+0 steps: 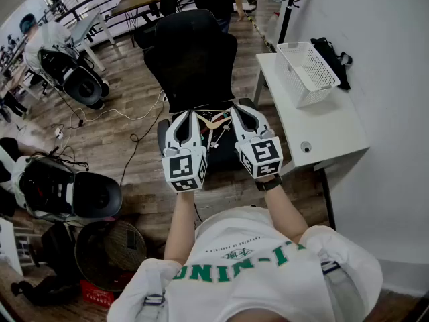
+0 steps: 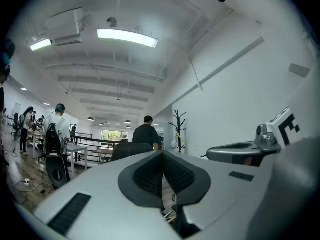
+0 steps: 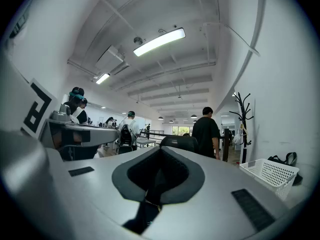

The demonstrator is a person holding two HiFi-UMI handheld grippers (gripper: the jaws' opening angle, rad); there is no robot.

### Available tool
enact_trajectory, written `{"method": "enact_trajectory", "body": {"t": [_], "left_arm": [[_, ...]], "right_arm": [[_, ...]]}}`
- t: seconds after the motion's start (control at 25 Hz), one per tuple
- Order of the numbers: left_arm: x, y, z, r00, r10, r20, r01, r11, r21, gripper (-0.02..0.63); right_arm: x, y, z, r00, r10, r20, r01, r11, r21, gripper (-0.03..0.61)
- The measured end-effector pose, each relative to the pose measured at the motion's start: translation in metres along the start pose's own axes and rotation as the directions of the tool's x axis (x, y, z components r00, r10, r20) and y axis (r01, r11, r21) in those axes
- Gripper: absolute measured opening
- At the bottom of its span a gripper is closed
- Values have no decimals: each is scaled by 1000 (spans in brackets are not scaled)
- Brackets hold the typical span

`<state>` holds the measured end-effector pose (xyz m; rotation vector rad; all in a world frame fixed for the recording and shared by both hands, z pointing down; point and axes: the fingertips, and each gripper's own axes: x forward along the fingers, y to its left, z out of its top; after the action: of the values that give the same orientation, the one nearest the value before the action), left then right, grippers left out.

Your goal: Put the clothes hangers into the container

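The clothes hangers (image 1: pixel 216 121) lie in a loose tangle on the seat of the black office chair (image 1: pixel 194 52). A pale wooden one is the clearest; how many there are cannot be made out. They show in the gap between the two grippers, which are held level side by side above the seat. The left gripper (image 1: pixel 191 115) has its fingers clenched together on nothing, as its own view confirms, with the tips meeting and only the room beyond them. The right gripper (image 1: pixel 244 108) likewise has its fingers pressed shut and empty. The white mesh basket (image 1: pixel 307 72), the likely container, stands on the white counter (image 1: pixel 328 129) to the right of the chair, well apart from the hangers, and looks empty from here. I judge the task has not started: nothing is picked up and this is the approach to a first grasp. The next move calls for parting one pair of fingers, tipping that gripper down toward the seat, closing on one hanger's bar or hook clear of the tangle, then carrying it right to the basket
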<state>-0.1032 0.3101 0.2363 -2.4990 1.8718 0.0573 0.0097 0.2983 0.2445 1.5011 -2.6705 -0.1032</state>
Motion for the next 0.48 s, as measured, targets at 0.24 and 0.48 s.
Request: {"method": "enact_trajectory", "body": {"t": [0.24, 0.48], "left_arm": [[-12, 18, -8, 1000, -8, -13, 8, 1000, -10, 17], [-34, 35, -12, 1000, -20, -14, 20, 999, -35, 17]], "right_arm": [[4, 16, -2, 1000, -29, 7, 29, 999, 34, 15], [7, 46, -6, 1000, -22, -11, 23, 999, 33, 17]]}}
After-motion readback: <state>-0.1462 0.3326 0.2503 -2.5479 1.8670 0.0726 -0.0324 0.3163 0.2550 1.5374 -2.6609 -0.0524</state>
